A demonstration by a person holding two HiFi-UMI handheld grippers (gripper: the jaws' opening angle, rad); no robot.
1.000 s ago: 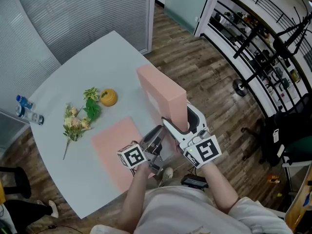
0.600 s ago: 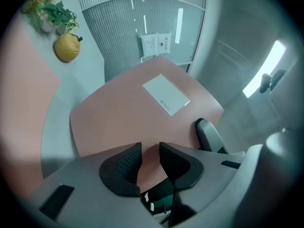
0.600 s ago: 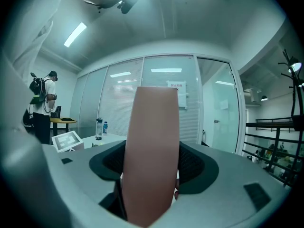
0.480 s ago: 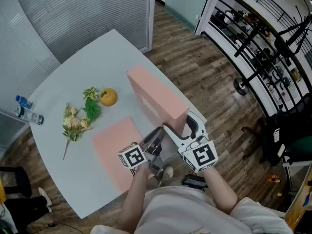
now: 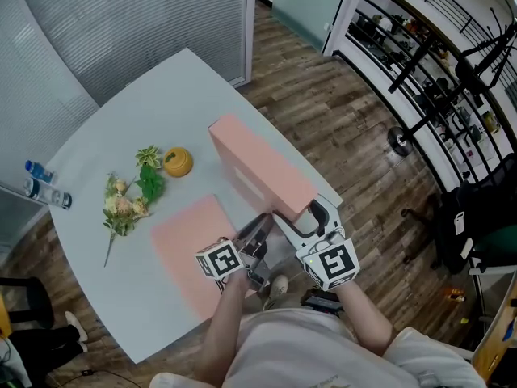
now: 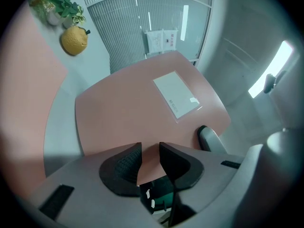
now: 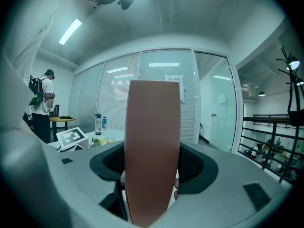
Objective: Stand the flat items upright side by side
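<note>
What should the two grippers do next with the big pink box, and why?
Probably ease the pink box down so its long edge sits on the table, standing straight. The right gripper and left gripper both pinch its near end, it looks tilted, and the flat pink item lies waiting.

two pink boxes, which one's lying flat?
The flat pink box beside the flowers, resting on the table, ungripped. The raised pink box is tilted, its edge in the right claw, a corner in the left claw.
</note>
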